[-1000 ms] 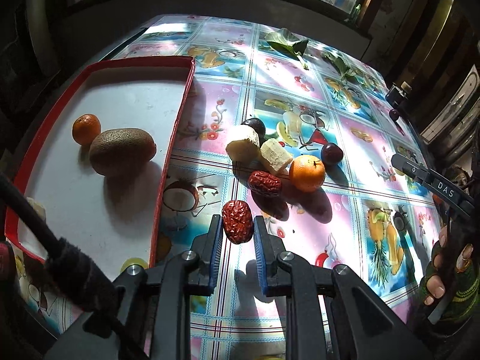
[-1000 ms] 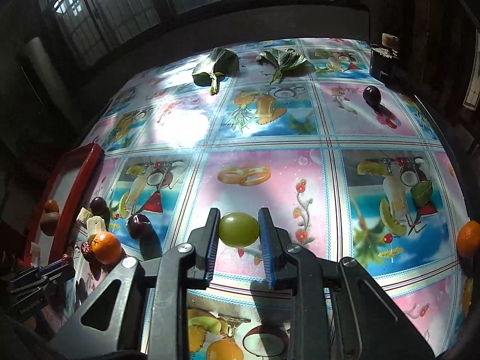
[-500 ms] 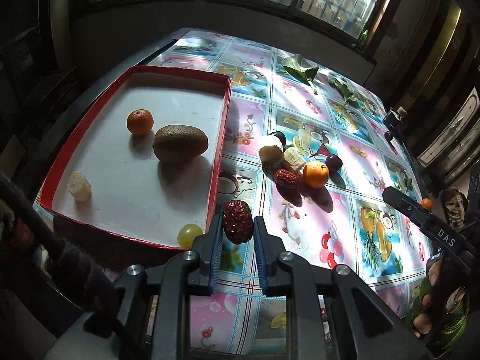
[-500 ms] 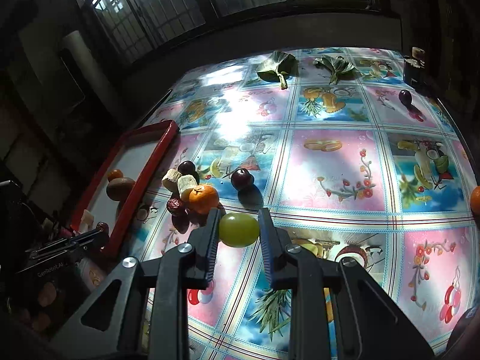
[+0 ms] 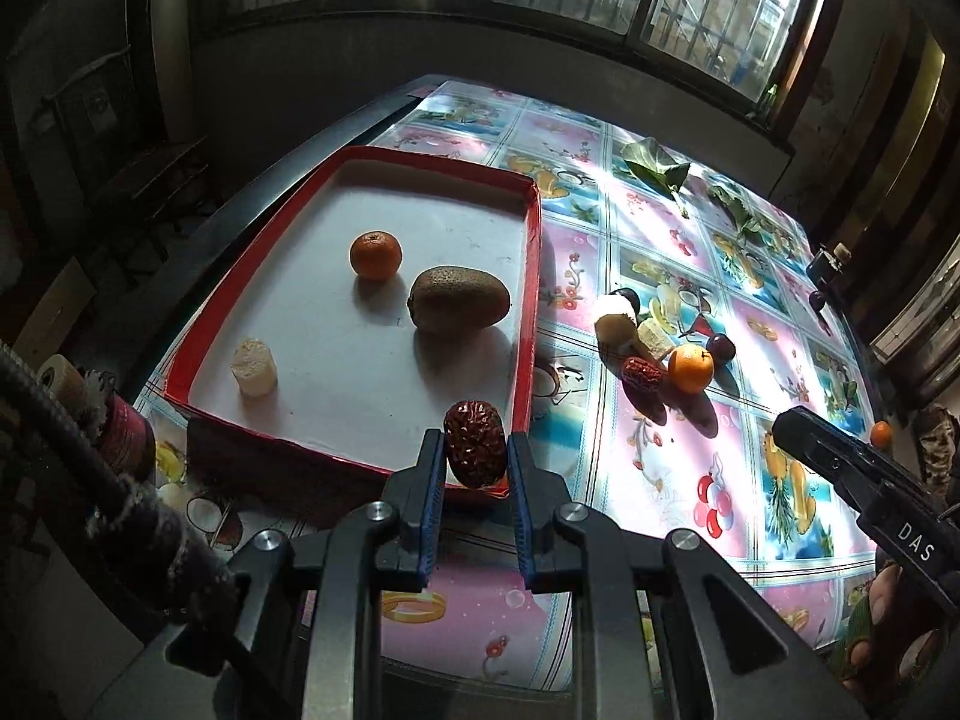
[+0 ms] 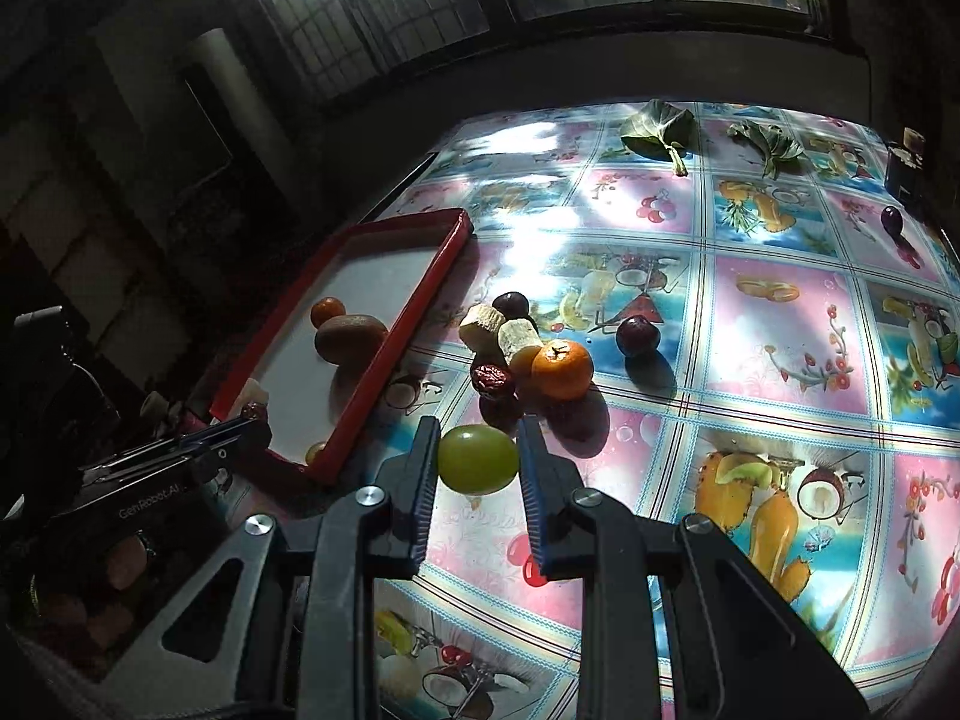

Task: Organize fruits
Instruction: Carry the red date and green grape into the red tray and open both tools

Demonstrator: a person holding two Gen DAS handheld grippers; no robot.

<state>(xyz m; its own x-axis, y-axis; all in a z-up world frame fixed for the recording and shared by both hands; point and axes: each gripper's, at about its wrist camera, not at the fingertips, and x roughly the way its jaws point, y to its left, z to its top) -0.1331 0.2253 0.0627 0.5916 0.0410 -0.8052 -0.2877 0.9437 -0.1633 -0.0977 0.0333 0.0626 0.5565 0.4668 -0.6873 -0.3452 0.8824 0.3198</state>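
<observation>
— Barred windows behind, dim room, and a table point(image 5: 678, 480) under a glossy cloth printed with fruit. Any writing?

— Two marks. "DAS" on the right gripper's body, seen at the edge of the left wrist view. "GenRobot.AI" on the left gripper's body, seen low left in the right wrist view.

— Left gripper point(image 5: 475, 468)?

— Closed on a wrinkled red date point(image 5: 474, 443), held above the near rim of the red tray point(image 5: 531, 324).

— Right gripper point(image 6: 478, 463)?

— Closed on a green grape point(image 6: 478, 459), held over the cloth just right of the tray's near corner.

— Tray contents?

— Left view: small orange point(image 5: 375, 255), kiwi point(image 5: 458, 299), pale banana chunk point(image 5: 254, 359). The right view shows the same orange and kiwi, the chunk half hidden behind the left gripper, and a small round yellowish thing at the tray's near corner, too cut off to name.

— Loose items?

— One cluster beside the tray: a second date point(image 6: 492, 379), an orange point(image 6: 562, 369), two banana chunks point(image 6: 503, 330), two dark plums point(image 6: 638, 336). Leaves point(image 6: 657, 129) at the far edge. Only the right view shows a third plum point(image 6: 892, 219) clearly; only the left shows another tiny orange point(image 5: 881, 433) far right, and fingers point(image 5: 876, 606) under the right gripper.
</observation>
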